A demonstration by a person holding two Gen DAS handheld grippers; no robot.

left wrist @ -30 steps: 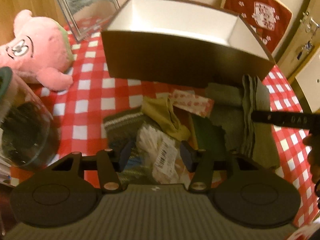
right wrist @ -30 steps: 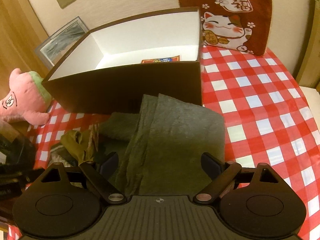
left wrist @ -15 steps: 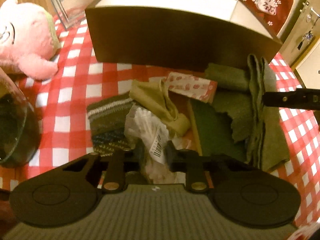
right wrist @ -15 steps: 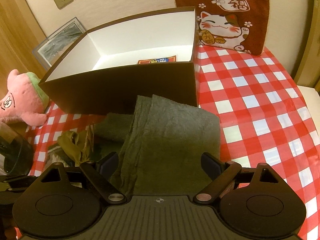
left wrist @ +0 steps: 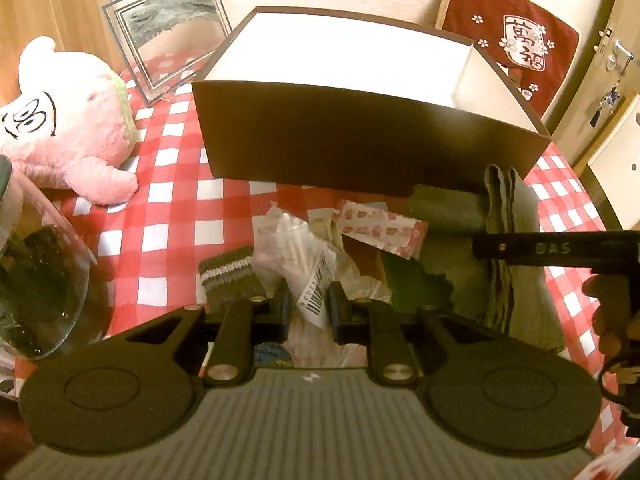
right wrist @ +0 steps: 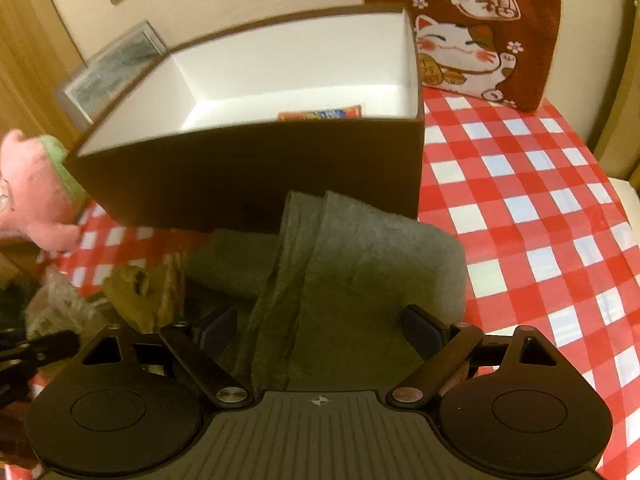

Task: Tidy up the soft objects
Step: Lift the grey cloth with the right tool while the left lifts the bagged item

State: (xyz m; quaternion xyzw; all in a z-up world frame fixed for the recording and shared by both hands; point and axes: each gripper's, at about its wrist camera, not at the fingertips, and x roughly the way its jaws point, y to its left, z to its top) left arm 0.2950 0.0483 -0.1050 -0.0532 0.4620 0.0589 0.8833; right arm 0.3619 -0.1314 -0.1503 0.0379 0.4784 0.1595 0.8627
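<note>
Left wrist view
Left gripper (left wrist: 308,307): jaws drawn narrow, pads pressing both sides of the crinkled clear plastic bag with a barcode label (left wrist: 316,280).
Bag: rises between the fingers and spreads far of them, lying on the heap of soft things on the red-and-white checked tablecloth (left wrist: 168,208).
Heap: a dark knitted sock with pale stripes (left wrist: 230,276) just left of the bag; a pink-patterned white packet (left wrist: 380,230) far right of it; folded grey-green felt cloth (left wrist: 508,248) at the right.
Box: the dark brown open cardboard box with white inside (left wrist: 360,136) stands far of the heap.
Plush: a pink stuffed toy (left wrist: 68,120) lies far left, well apart from the tongs.
Other gripper: one black finger (left wrist: 552,248) reaches in from the right over the cloth.

Right wrist view
Right gripper (right wrist: 320,326): jaws wide, nothing pinched.
Cloth: the felt cloth (right wrist: 360,272) lies between and beyond the fingers; contact cannot be told.
Box: its near wall (right wrist: 248,176) is just beyond the cloth; a colourful flat packet (right wrist: 320,114) lies inside.
</note>
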